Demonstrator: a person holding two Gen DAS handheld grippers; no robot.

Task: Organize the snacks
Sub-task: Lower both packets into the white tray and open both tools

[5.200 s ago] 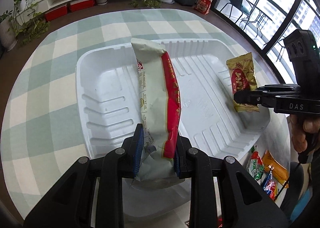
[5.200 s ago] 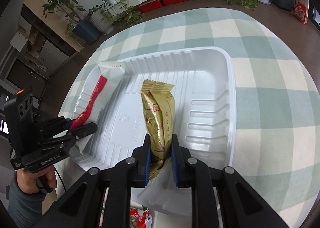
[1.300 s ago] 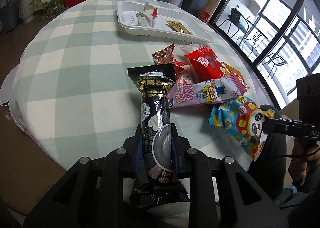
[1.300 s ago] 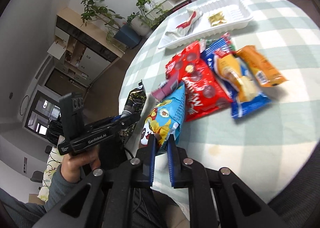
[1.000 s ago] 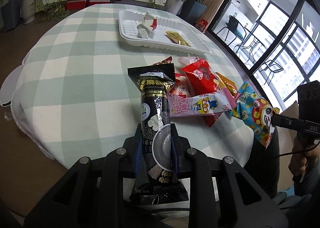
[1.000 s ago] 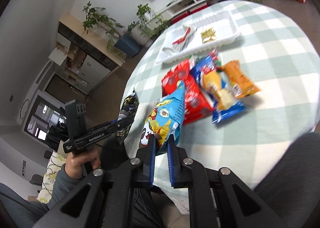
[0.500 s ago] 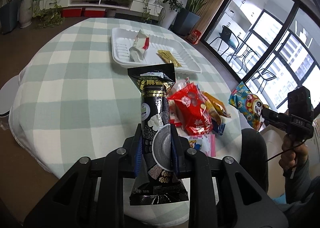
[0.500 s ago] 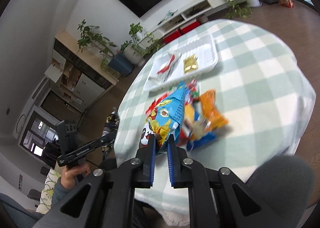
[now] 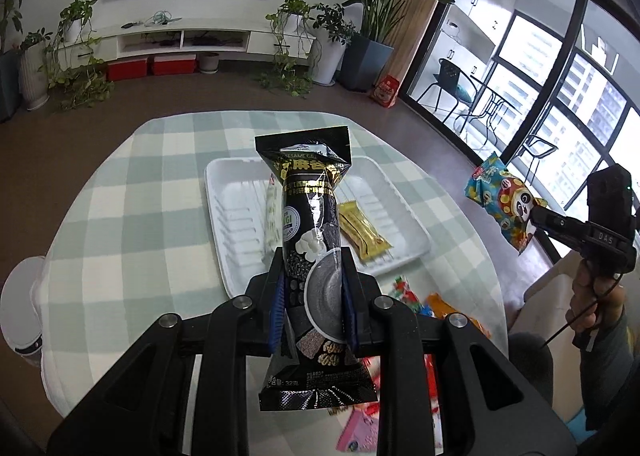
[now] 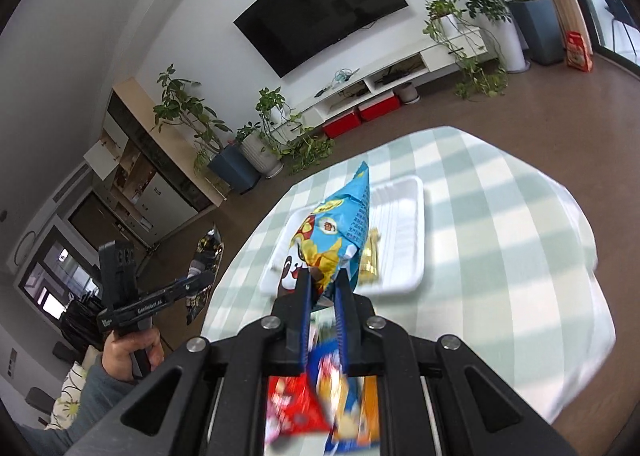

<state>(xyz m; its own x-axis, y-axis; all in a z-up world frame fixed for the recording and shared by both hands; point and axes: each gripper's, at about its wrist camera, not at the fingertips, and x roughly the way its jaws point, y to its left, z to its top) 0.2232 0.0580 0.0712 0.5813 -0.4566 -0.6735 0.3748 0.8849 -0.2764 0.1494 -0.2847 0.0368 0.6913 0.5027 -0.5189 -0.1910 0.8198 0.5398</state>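
two snacks already lie in the tray (image 9: 416, 244): a gold bar (image 9: 362, 230) and a white pack (image 9: 272, 212). the left gripper (image 9: 312, 288) clamps a black pack (image 9: 310, 216), the right gripper (image 10: 322, 290) a blue bag (image 10: 340, 234), both above the table (image 9: 132, 224). a pile (image 10: 320, 400) remains, blurred and half hidden.

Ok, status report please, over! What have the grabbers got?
Left hand-held gripper shut on black snack pack. Right hand-held gripper shut on blue panda bag. White tray ahead, nothing blocking.
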